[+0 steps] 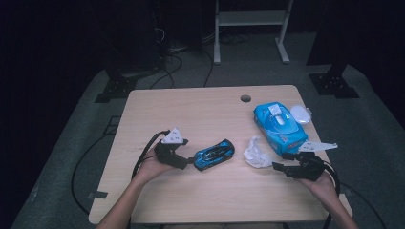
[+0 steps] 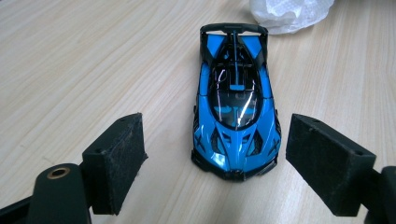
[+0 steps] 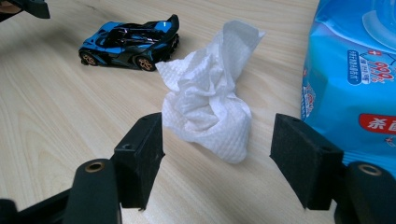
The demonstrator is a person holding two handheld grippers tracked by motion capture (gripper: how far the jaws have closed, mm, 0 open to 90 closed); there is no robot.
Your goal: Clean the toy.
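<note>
A blue and black toy sports car [image 1: 214, 153] stands on the wooden table [image 1: 191, 105], left of centre. My left gripper [image 1: 191, 162] is right at its nose. In the left gripper view the car [image 2: 236, 107] points toward me, its nose between the open pads [image 2: 116, 158] without touching either. A crumpled white wipe [image 1: 255, 153] lies to the right of the car. My right gripper [image 1: 279, 164] sits just right of it. In the right gripper view the wipe [image 3: 210, 107] rests just ahead of the open jaws, untouched, with the car [image 3: 130, 42] behind it.
A blue pack of wet wipes [image 1: 279, 126] lies at the right of the table, close beside my right gripper, with a white round lid [image 1: 301, 113] past it. A cable hole [image 1: 245, 98] sits near the far edge. Both forearms come in over the front edge.
</note>
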